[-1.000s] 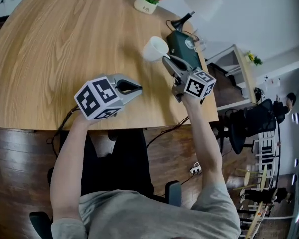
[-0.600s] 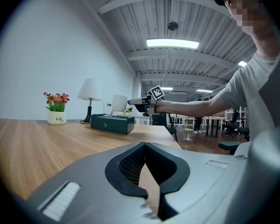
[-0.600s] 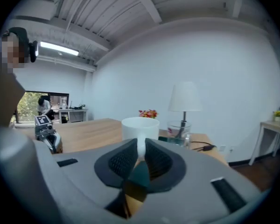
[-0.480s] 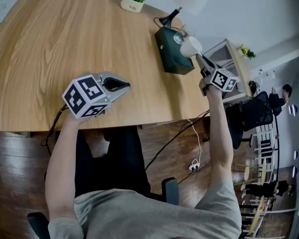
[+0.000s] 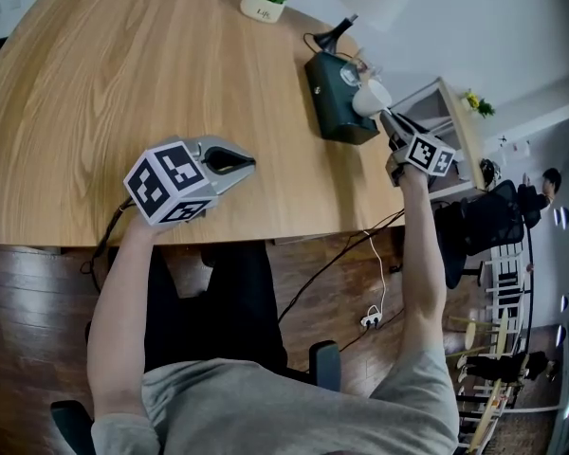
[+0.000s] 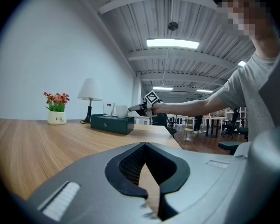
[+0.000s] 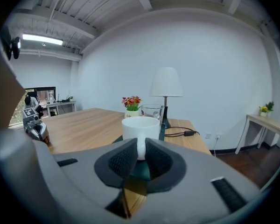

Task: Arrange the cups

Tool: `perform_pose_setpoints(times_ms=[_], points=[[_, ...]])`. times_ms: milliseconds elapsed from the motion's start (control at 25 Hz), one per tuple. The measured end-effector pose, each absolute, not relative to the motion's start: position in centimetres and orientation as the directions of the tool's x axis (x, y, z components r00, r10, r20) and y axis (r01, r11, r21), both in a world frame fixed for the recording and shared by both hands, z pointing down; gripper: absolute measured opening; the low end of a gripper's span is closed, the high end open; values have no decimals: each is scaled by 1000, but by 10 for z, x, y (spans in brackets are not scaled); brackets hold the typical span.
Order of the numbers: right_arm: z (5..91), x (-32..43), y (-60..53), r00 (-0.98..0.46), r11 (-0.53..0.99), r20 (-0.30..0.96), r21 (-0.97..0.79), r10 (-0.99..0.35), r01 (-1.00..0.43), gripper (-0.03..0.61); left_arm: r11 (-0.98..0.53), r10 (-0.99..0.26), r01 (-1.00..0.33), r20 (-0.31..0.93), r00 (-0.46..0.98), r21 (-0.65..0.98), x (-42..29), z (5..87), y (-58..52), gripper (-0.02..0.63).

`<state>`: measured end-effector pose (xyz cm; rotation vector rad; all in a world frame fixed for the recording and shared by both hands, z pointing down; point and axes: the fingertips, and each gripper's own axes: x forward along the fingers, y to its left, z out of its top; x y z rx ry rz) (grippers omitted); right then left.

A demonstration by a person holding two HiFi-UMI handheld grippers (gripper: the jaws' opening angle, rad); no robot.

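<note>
Cup [image 7: 141, 127], white, is clamped by its handle in the right claw [image 7: 140, 149]. It sits above the dark green box [image 5: 339, 102] at the far right of the surface [image 5: 123, 83], just beside a glass [image 7: 152, 112]; contact with the box is unconfirmed. Left claw [image 6: 144, 146] is together and empty, on the near side. Recommendation: keep the cup level, avoid the glass, and seat the base flat before release.

White cup [image 7: 141, 125], upright — glass cup [image 7: 153, 111] behind

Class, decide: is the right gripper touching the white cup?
Touching. The right gripper view shows the right gripper closed on the handle of the white cup, with no gap on either side.
</note>
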<state>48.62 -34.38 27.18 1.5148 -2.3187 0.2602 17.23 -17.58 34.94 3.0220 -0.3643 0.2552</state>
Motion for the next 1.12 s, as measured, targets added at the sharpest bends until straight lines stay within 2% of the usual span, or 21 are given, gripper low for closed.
perform_pose_setpoints(times_ms=[200,360,760,1120], points=[[279,477,-338,-394,451,387,66,-834,-890,57,-968,-228,-242,176,958,65,171,350,-177,9],[283,482,-343,-316,413,403,181,-859,-893,83,-967,-231,-245,175,957,66,171,351,-177,9],[283,492,-349,-233,358,420,249,-877,-900,89,-967,-232,-246,177,957,66,172,350,-176,9],[254,501,-333,-246,309,296,189,-923,-932,91,-967,-229,-244,178,957,67,174,350,-177,9]])
